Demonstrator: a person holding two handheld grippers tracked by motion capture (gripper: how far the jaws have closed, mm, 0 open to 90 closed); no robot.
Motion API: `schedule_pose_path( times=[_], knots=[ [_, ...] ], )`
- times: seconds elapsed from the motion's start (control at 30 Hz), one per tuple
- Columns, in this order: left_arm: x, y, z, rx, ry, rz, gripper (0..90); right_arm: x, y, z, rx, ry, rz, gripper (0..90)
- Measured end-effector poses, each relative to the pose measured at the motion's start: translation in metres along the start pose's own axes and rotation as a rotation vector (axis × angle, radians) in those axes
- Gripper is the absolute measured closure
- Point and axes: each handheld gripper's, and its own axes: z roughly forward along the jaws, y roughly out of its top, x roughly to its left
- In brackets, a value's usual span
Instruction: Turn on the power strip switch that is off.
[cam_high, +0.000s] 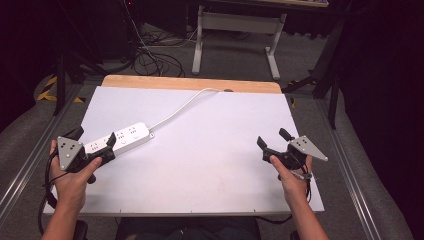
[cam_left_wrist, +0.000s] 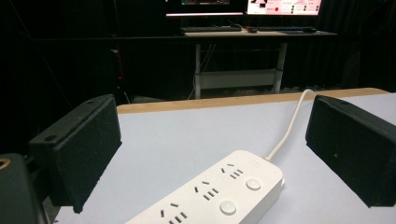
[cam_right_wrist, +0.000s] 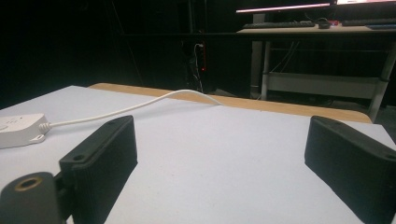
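Observation:
A white power strip (cam_high: 117, 138) lies on the left part of the white table top (cam_high: 200, 150), its white cord (cam_high: 182, 106) running to the far edge. My left gripper (cam_high: 93, 140) is held open just over the strip's near end. In the left gripper view the strip (cam_left_wrist: 219, 196) lies low between the two wide-apart black jaws, untouched. My right gripper (cam_high: 273, 139) hovers open over the right side of the table, nothing between its jaws. In the right gripper view the strip's end (cam_right_wrist: 18, 128) and the cord (cam_right_wrist: 140, 105) lie far to the left.
A wooden strip (cam_high: 192, 83) borders the table's far edge. Beyond it stand a white desk frame (cam_high: 235, 37) and tangled cables (cam_high: 150, 57) on the floor. Metal rails (cam_high: 350, 175) run along both sides of the table. A desk with lit monitors (cam_left_wrist: 243, 7) stands further back.

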Motion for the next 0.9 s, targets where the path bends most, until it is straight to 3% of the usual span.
schedule_pose_path(
  times=[0.17, 0.37, 0.5, 0.53, 0.6, 0.9],
  knots=[
    [-0.0009, -0.0001, 0.0001, 0.000, -0.005, 0.008, 5.5, -0.0004, -0.0002, 0.0001, 0.007, 0.003, 0.007, 10.1],
    [-0.0018, 0.0005, 0.0001, -0.011, 0.001, 0.018, 14.8, -0.0007, -0.0001, -0.0004, 0.005, -0.001, 0.007, 10.1],
    [-0.0016, 0.0021, -0.0023, -0.018, 0.006, 0.026, 24.9, -0.0009, -0.0003, -0.0005, 0.006, -0.002, 0.009, 10.3],
    [-0.0015, 0.0025, -0.0027, -0.018, 0.008, 0.028, 36.1, -0.0006, -0.0003, -0.0005, 0.007, -0.001, 0.009, 10.5],
    [-0.0011, 0.0028, -0.0035, -0.015, 0.009, 0.026, 43.8, -0.0005, -0.0003, -0.0003, 0.007, -0.001, 0.007, 10.5],
    [0.0023, 0.0049, -0.0061, -0.022, 0.020, 0.023, 70.1, 0.0000, -0.0006, -0.0001, 0.010, 0.008, 0.015, 11.1]
  ],
)
